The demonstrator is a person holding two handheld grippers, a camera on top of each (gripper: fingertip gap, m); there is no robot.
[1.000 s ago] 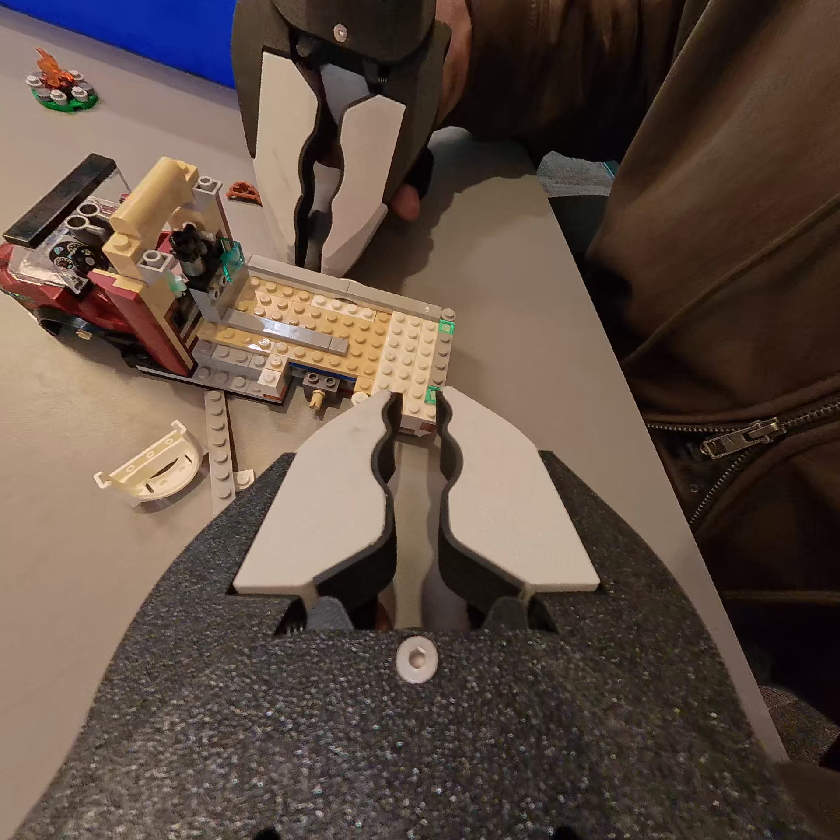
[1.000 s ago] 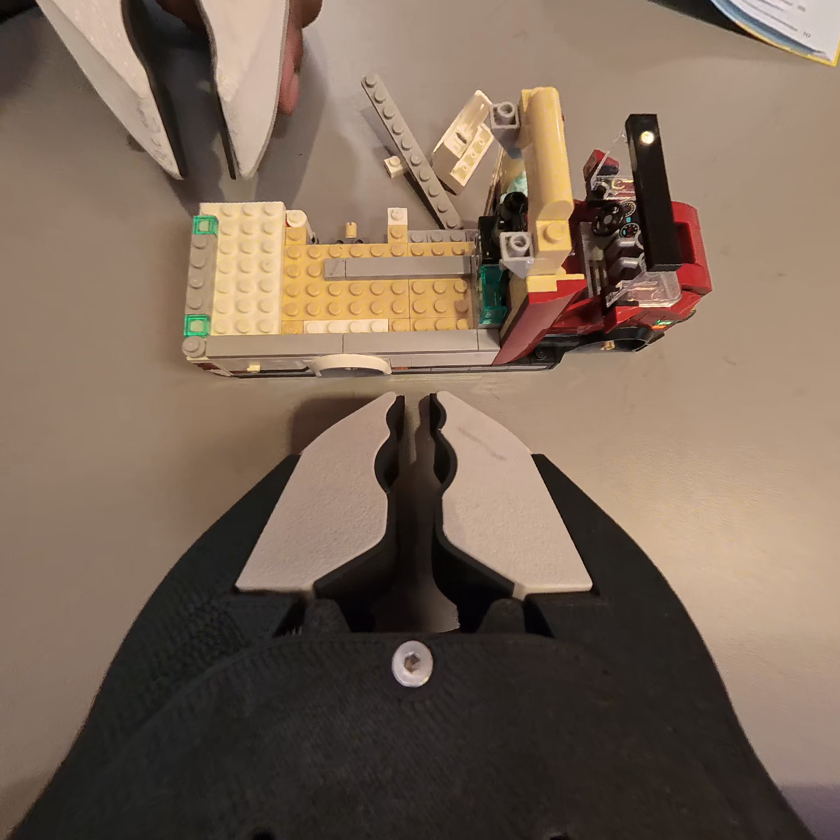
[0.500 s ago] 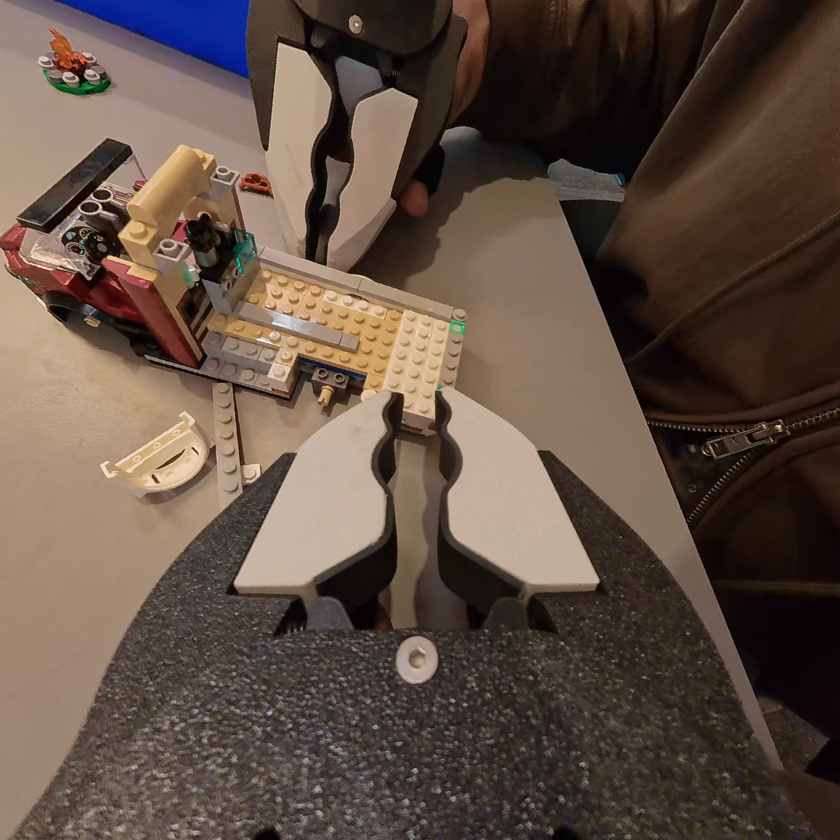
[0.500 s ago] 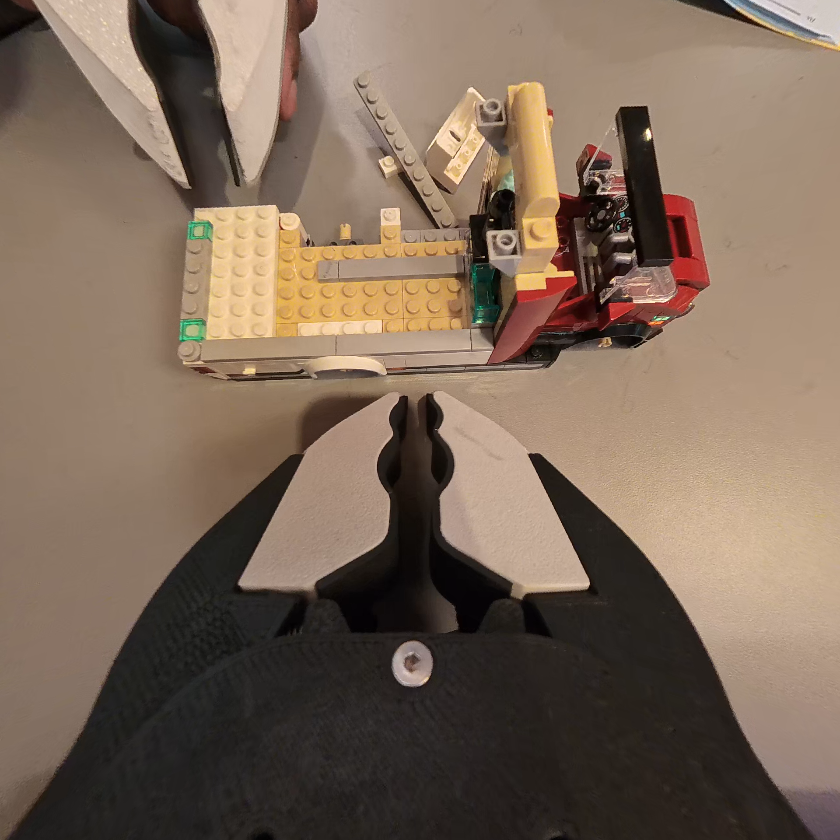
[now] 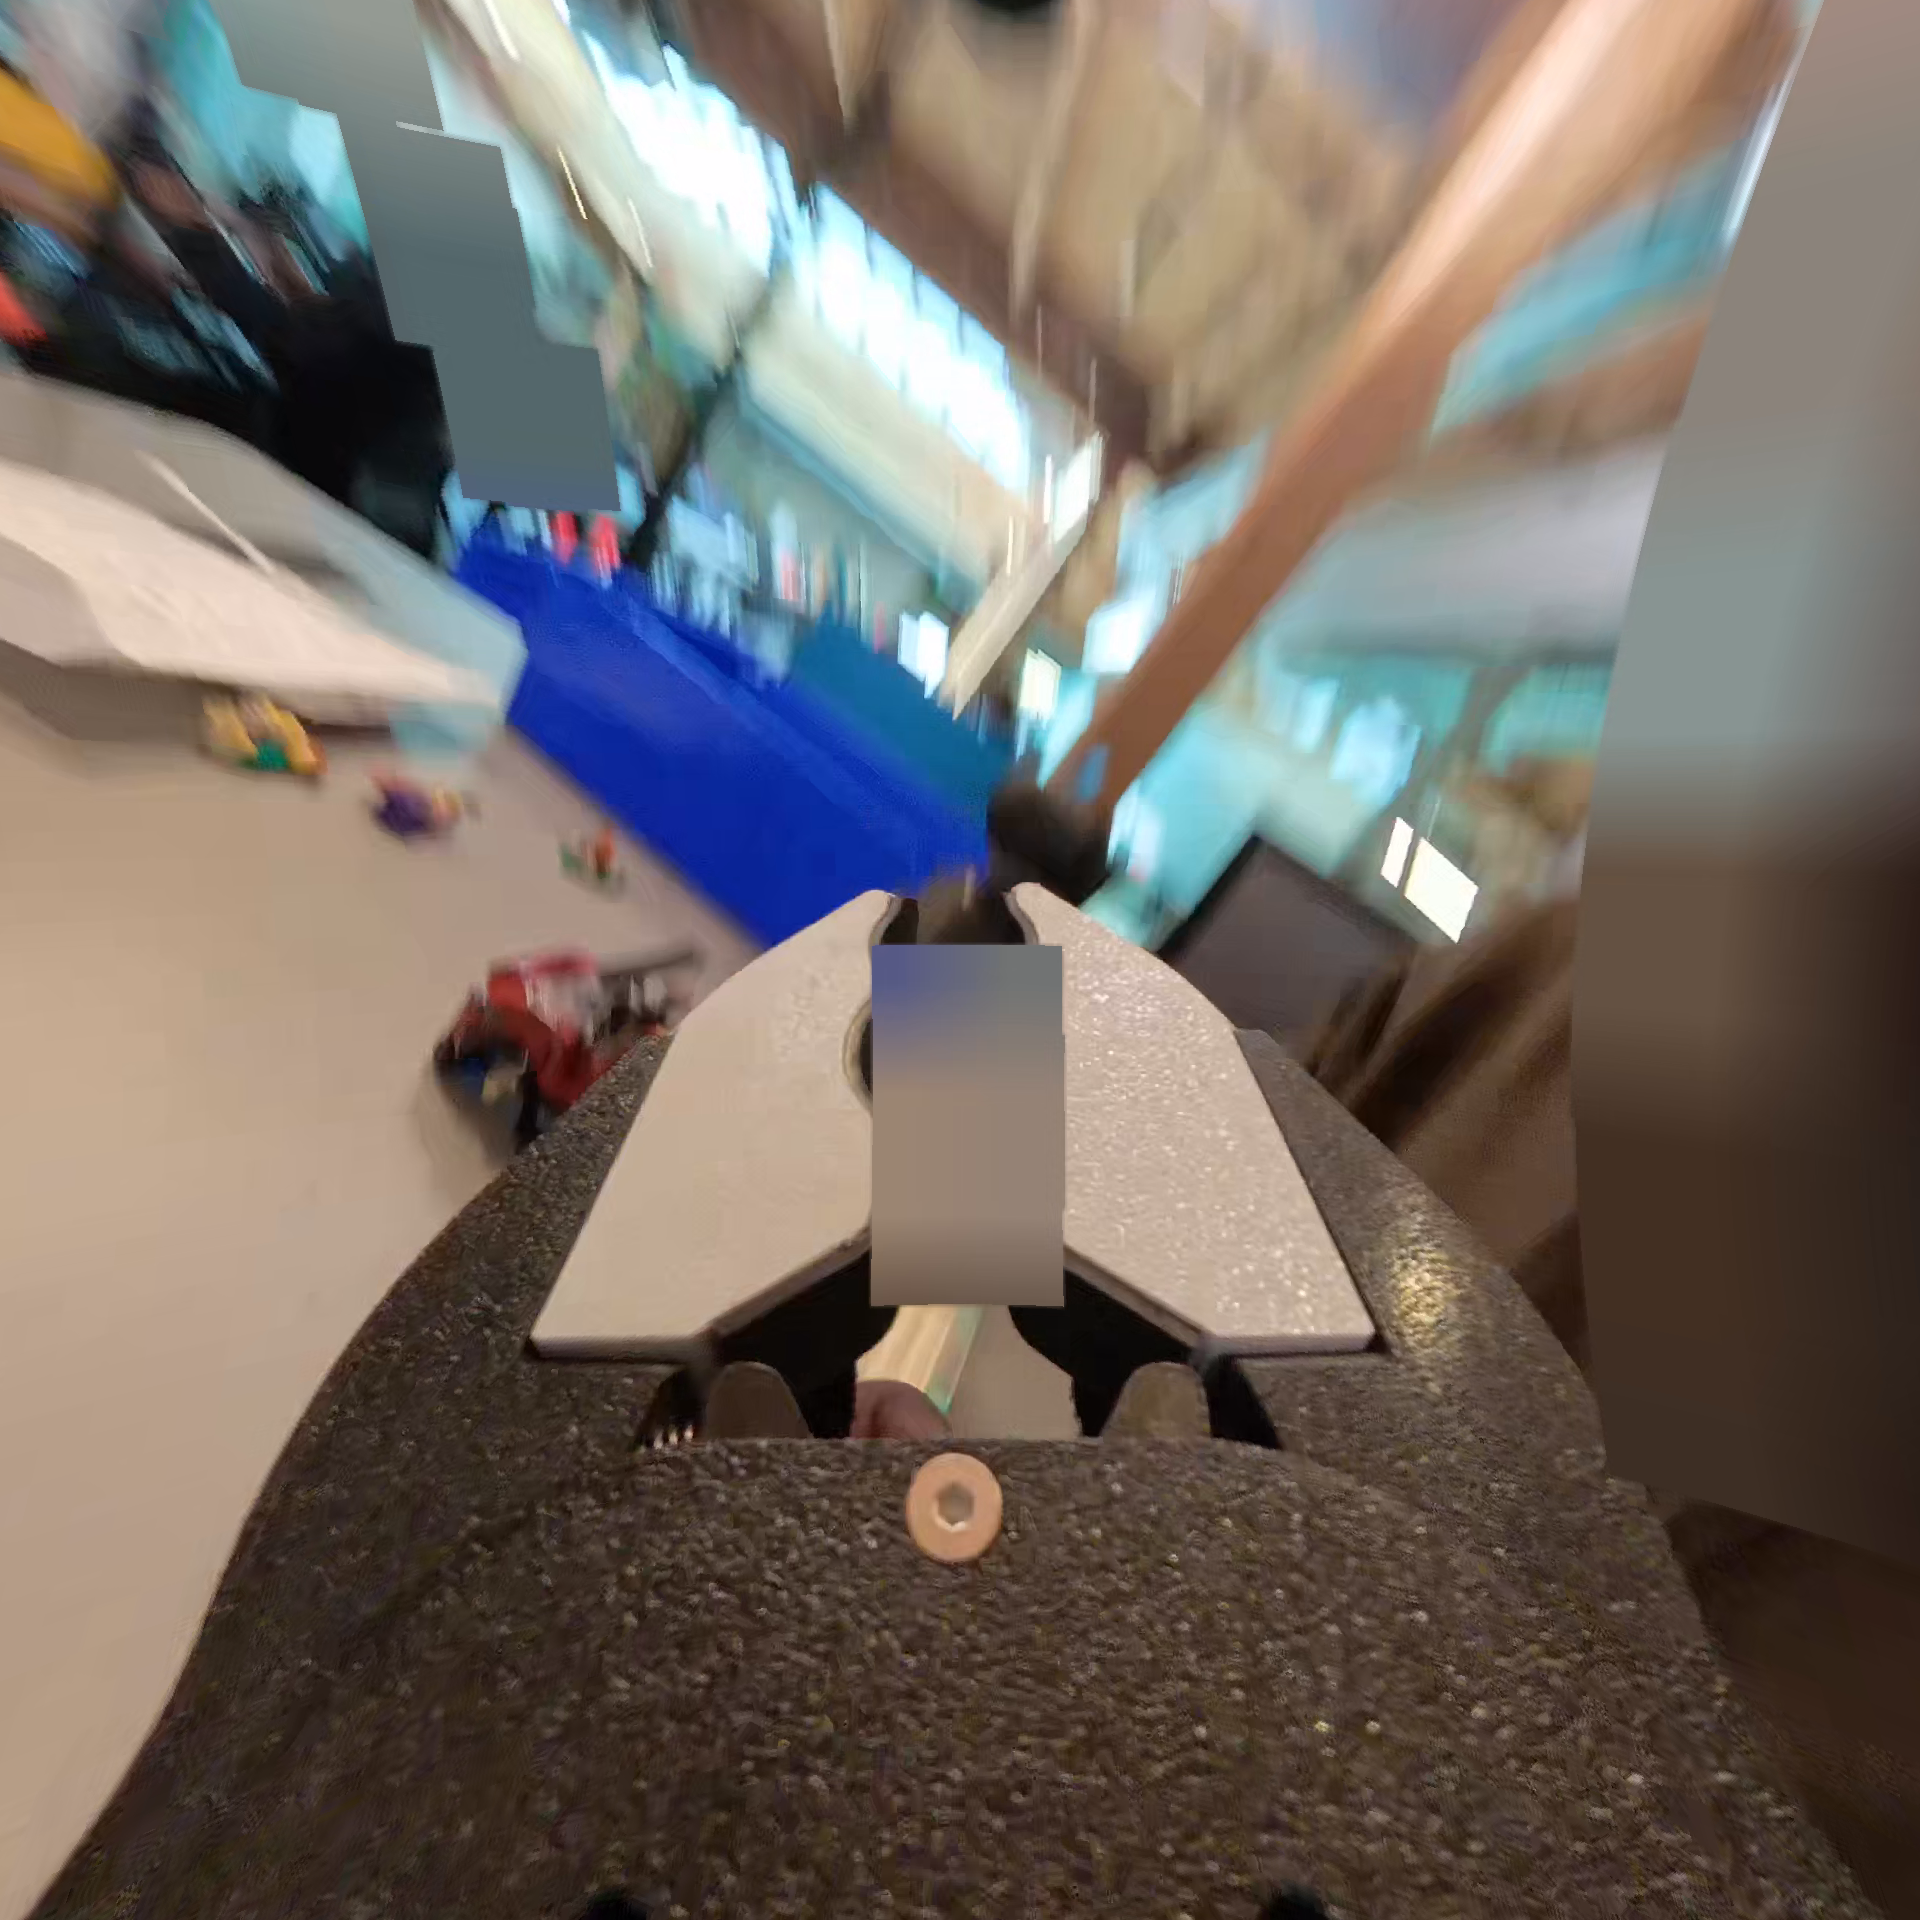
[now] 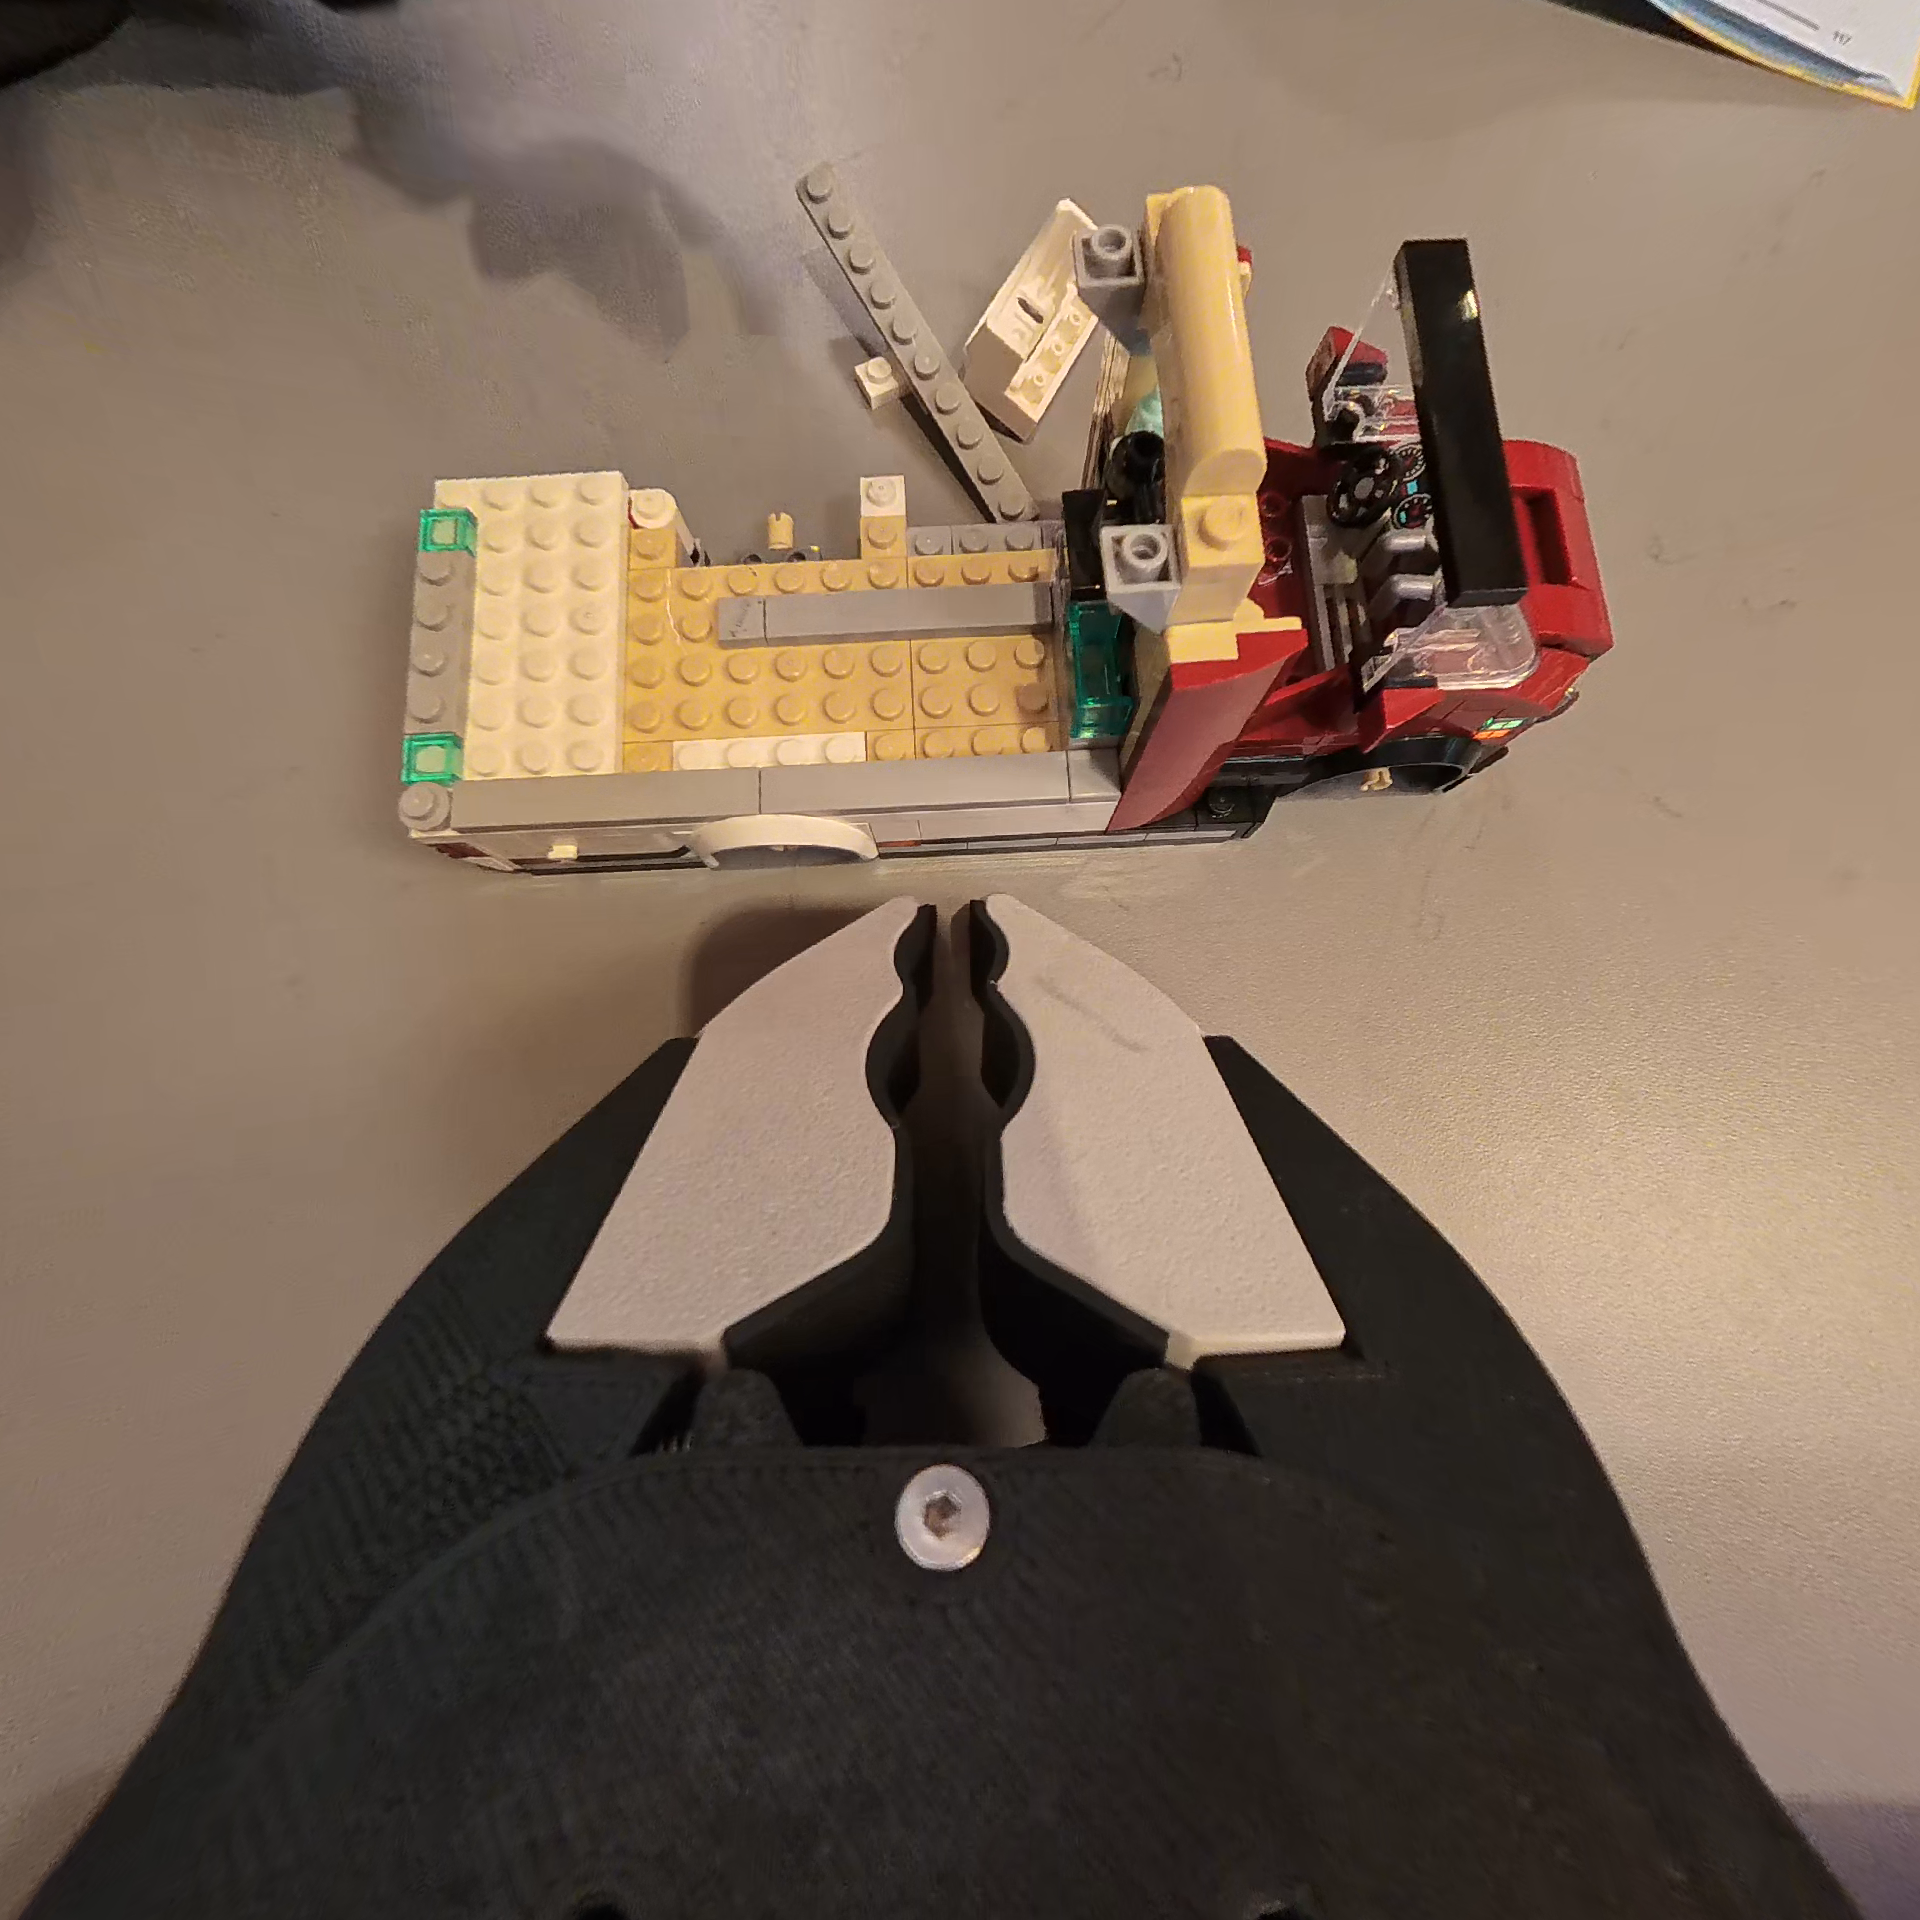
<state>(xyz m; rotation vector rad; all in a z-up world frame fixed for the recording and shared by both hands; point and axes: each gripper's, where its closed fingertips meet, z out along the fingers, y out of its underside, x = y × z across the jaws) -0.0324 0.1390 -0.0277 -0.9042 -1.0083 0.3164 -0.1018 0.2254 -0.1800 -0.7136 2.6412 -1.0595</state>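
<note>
RIGHT: gripper [image 6: 953,906] nearly closed, nothing held, just below truck [image 6: 831,665] at frame centre | LEFT: gripper [image 5: 956,896] slightly parted, grasp obscured, view blurred | ADVICE: left is steadied first.

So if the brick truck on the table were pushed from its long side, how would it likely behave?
The brick truck would likely slide rather than roll: no wheels show under its arches and it sits flat on the table. It looks stiff but fragile; the tall tan frame behind the cab could snap off. The loose grey strip beside it would probably get shoved along.
</note>
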